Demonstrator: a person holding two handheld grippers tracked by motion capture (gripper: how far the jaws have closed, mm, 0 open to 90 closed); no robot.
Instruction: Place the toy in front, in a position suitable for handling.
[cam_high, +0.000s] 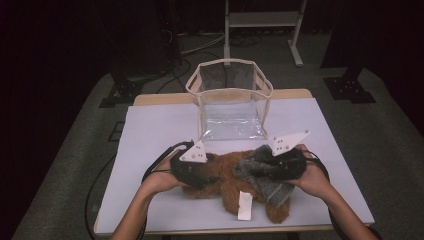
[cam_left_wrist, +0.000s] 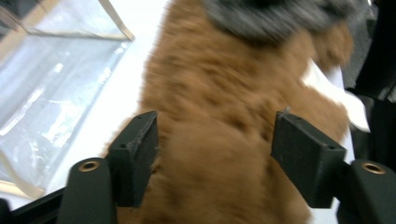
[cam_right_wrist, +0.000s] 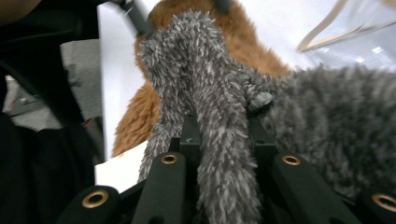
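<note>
Both grippers are black-bodied, the left gripper (cam_high: 196, 169) and right gripper (cam_high: 280, 167) each topped with a grey three-cornered plate carrying a few dark screws, and each trailing a black cable that loops back past the wrist. Up close, the jaws are matte black blocks on black arms with brass-coloured ringed holes at the pivots. Forearms come in bare, no sleeves.

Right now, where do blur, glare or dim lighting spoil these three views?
High view: dim and soft, black surroundings, though the white table reads clearly. Left gripper view: the brown plush toy is smeared by blur, and glare streaks the clear bag. Right gripper view: the grey furry cloth is sharp mid-frame, the far corner washed out.
</note>
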